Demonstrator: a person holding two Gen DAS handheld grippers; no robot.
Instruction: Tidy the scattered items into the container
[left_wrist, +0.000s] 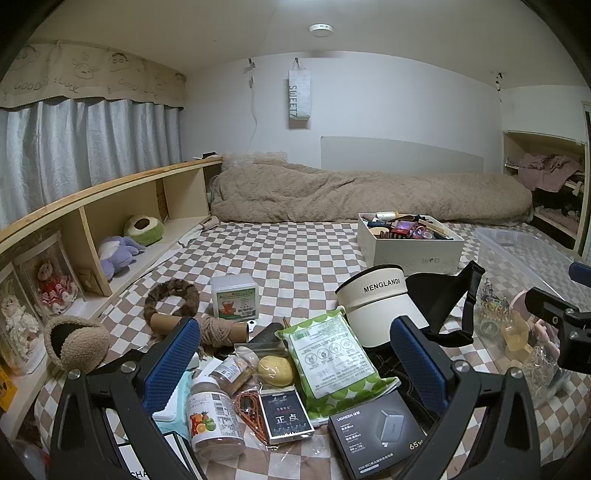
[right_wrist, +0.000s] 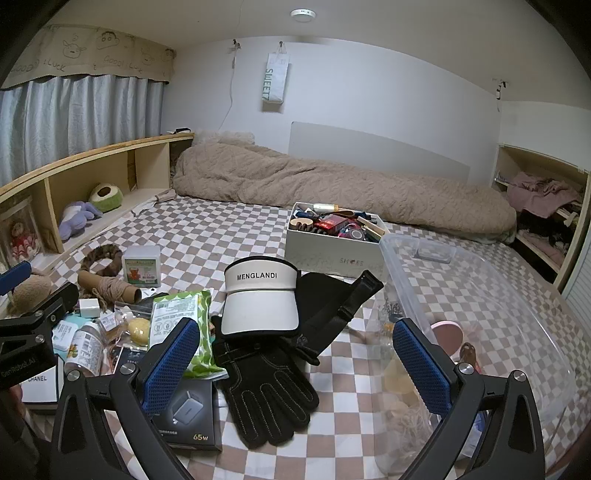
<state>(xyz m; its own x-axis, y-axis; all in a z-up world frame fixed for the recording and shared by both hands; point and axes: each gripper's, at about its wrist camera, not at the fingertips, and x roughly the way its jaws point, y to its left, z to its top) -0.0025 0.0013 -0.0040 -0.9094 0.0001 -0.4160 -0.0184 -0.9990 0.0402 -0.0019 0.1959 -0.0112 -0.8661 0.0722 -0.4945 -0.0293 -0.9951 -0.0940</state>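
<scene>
1. My left gripper hangs wide open with nothing between its blue pads, over the heap of clutter on the checked bedspread.
2. Just under it lie a fruit-label bottle, a dark card box, a charger box and a green-and-white packet.
3. My right gripper is equally wide open and empty, above a black glove.
4. Resting on the glove's cuff end is the white visor, with a black strap just beside it.
5. To the right of the visor stands the clear plastic bin, already holding a pink cup and some small bits I cannot make out.
6. Behind the visor sits a white shoe box, full of odds and ends.
7. Left of the pile are a twine spool, a square tub and a furry ring.
8. Farthest back, a beige quilt lies along the wall.
</scene>
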